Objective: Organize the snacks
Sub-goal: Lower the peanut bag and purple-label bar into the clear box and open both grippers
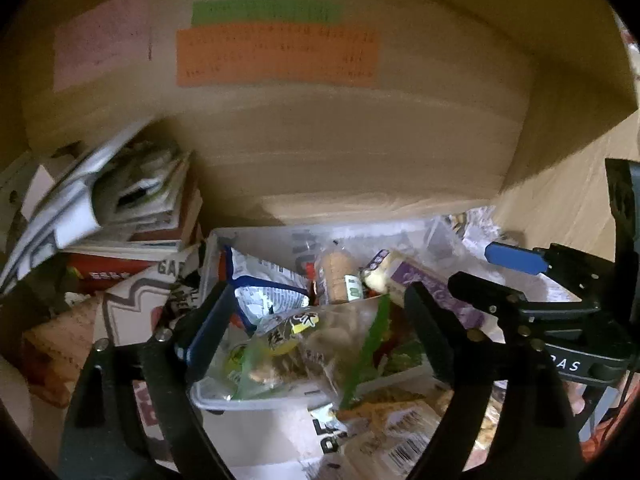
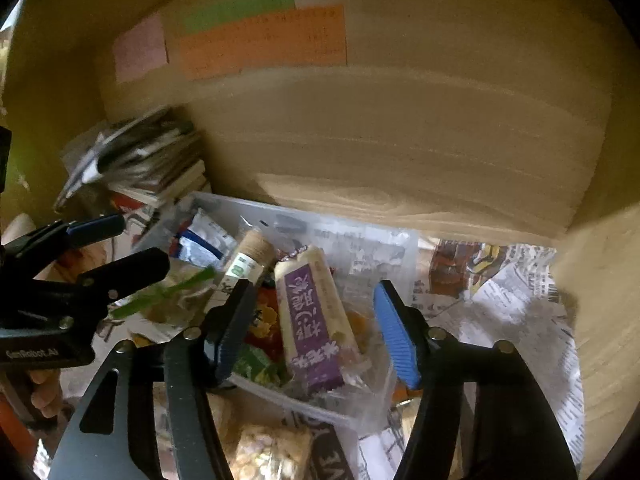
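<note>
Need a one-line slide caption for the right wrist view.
Right gripper open above a purple-labelled snack pack in a clear plastic bin of snacks, newspaper lining the wooden shelf.

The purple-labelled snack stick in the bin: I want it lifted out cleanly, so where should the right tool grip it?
Grip the purple-labelled stick across its middle, coming from above: it lies on top of the clear bin, long sides exposed, between the open right tool.
</note>
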A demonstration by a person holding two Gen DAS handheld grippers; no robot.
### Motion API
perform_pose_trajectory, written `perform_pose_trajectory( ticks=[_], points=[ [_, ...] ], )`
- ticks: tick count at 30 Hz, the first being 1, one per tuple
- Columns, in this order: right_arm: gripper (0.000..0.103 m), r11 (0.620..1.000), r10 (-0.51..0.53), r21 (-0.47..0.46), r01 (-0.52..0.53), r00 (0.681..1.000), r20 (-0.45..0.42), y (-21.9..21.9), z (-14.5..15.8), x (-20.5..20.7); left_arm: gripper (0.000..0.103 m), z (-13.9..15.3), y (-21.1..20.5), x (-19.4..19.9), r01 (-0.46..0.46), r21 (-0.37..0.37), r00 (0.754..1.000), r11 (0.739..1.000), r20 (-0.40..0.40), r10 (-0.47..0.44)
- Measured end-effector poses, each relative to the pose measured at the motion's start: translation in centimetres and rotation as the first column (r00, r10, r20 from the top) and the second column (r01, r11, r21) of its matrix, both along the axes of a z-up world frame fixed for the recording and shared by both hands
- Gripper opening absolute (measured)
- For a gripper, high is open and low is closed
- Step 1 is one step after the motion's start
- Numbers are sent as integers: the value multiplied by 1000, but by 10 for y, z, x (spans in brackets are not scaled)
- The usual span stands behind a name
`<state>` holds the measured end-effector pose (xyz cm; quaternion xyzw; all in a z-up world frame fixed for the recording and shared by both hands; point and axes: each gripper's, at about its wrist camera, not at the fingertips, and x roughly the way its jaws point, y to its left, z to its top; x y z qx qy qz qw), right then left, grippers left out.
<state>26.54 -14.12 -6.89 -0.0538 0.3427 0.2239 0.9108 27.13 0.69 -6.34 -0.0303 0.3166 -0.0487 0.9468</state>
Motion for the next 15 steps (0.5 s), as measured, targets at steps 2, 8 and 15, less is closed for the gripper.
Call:
perform_pose_trajectory(
  ticks=[2,8,15],
  points=[
    [64,1000,-2,5,2,1000,21,-2,6,-8,92,6,1,-9,-1,-2,1000,1000,16,1],
    [69,1000,2,20,-3,998,56,-10,18,-34,95,11,3,-34,0,9,1000,1000,29,0],
    [71,1000,3,27,-4,999,35,-19,10,-58,96,1,7,-60,12,8,1000,1000,-8,-12]
  ],
)
